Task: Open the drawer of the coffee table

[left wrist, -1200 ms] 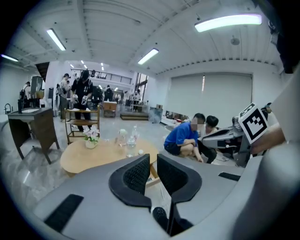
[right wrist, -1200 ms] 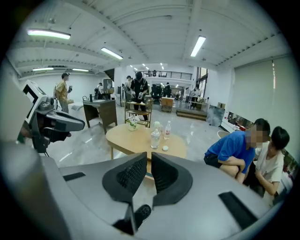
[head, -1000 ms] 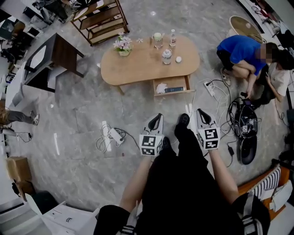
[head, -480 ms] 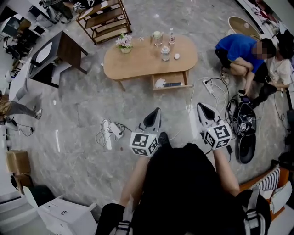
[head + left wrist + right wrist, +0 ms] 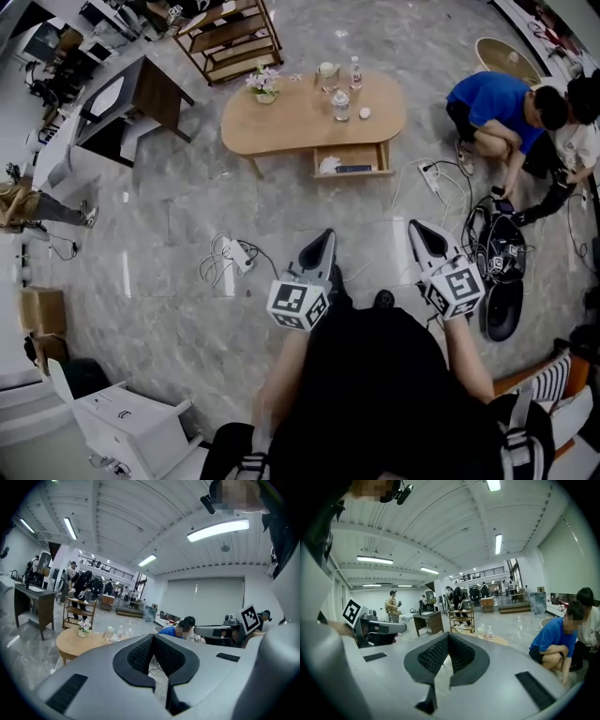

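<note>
The oval wooden coffee table [image 5: 300, 120] stands far ahead in the head view, its drawer [image 5: 352, 159] pulled out at the front with a white item and a dark item inside. A flower pot, a glass and bottles stand on top. My left gripper [image 5: 324, 236] and right gripper [image 5: 416, 227] hover side by side over the marble floor, well short of the table, both shut and empty. In the left gripper view the shut left gripper [image 5: 152, 637] points towards the table [image 5: 75, 641]. The right gripper [image 5: 448, 635] is also shut in its own view.
Two people crouch at the right [image 5: 497, 108] among cables and a black device [image 5: 502, 272]. A power strip with cords [image 5: 234, 255] lies on the floor left of my grippers. A wooden shelf [image 5: 230, 37] and a dark desk [image 5: 141, 98] stand at the back left.
Both grippers have lifted and drawn back from the table, still shut and empty. The drawer stays open.
</note>
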Demonstrator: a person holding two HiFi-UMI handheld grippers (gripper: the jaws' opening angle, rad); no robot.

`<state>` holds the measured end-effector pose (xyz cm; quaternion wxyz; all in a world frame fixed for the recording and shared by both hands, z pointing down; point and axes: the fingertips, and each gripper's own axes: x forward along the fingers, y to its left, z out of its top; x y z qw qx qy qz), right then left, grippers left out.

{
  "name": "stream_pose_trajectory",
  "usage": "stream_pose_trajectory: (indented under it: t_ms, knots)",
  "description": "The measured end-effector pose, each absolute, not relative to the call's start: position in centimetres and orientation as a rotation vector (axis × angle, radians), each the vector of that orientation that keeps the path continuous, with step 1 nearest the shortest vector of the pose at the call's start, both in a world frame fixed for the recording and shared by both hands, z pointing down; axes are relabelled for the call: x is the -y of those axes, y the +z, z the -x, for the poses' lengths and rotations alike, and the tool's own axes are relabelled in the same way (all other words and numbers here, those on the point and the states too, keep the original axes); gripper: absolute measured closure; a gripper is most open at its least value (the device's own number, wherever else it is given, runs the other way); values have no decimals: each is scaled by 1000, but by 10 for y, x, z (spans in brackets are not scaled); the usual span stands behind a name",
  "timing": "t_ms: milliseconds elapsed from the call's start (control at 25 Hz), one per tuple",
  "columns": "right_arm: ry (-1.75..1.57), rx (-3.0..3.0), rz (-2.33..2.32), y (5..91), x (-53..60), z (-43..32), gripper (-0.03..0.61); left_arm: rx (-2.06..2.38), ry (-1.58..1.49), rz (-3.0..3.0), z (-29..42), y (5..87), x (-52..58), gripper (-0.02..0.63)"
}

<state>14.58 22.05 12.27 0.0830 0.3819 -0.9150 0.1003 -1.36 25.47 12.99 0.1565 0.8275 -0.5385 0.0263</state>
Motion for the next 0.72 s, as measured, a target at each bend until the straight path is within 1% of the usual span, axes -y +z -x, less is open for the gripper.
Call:
stream_pose_trajectory:
  t_ms: [160,720]
  knots:
    - [276,2742,-1114,120,-230,-157,566,1542,85,-2373,-2,126,-266,601]
    - [265,2691,-1079,147,-256,-188,566,1536,119,-2372,-38,139,-291,601]
